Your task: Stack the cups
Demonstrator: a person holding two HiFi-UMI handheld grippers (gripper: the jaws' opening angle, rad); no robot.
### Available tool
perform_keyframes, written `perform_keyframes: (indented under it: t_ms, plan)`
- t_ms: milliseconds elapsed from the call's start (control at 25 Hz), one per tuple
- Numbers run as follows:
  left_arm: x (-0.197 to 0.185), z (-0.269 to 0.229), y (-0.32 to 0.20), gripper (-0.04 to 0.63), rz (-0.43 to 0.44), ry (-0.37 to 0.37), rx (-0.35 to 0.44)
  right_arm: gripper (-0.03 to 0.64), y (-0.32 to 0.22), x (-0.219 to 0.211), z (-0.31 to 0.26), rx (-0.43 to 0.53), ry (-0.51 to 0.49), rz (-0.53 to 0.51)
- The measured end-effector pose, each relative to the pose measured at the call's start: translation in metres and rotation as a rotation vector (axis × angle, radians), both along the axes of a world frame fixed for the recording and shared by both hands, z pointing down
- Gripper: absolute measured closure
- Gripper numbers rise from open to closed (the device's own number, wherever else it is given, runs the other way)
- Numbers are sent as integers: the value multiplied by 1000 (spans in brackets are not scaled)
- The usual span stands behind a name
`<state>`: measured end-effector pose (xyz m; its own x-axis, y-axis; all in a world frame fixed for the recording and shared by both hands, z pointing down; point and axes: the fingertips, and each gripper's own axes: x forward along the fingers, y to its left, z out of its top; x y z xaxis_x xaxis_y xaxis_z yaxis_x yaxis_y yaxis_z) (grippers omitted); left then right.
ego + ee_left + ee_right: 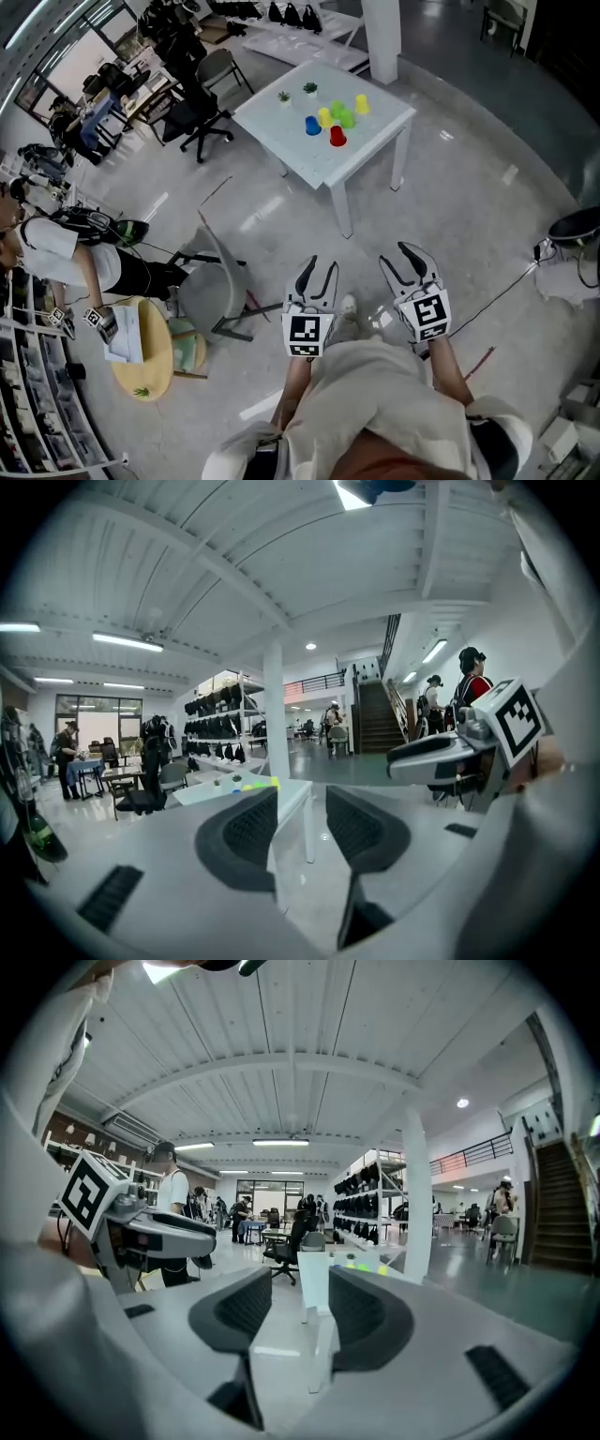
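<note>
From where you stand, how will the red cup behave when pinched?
The red cup looks small and plastic, so it is probably light, and a hard pinch may flex it. On the smooth white table a push likely slides it. Too distant to judge rim or finish.

**A:** What lies between the grippers and the table (pixel 366 150)?

**B:** Open grey floor (pixel 441 197). The left gripper (pixel 317 270) and right gripper (pixel 406 257) are side by side, well short of the table's near corner, with nothing in the way.

**A:** And the tabletop?

**B:** The near part of the table is bare. A cluster of cups (pixel 343 117) fills the middle. Two small potted plants (pixel 309 90) stand near the far-left edge.

**A:** What's around the table?

**B:** A black office chair (pixel 202 117) stands just left of it. A white pillar (pixel 380 37) rises close behind. A grey chair (pixel 208 298) is well short of the table, left of the grippers. The floor to the table's right is open.
</note>
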<state>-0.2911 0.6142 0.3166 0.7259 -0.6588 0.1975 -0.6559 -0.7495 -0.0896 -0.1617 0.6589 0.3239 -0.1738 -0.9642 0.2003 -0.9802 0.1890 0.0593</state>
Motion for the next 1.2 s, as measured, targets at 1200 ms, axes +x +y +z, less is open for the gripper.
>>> perform_keyframes:
  t_ms: [1200]
  plan:
    - [19,13,-201,428,148,25,4,431,-193,-5,13,-45,32,93]
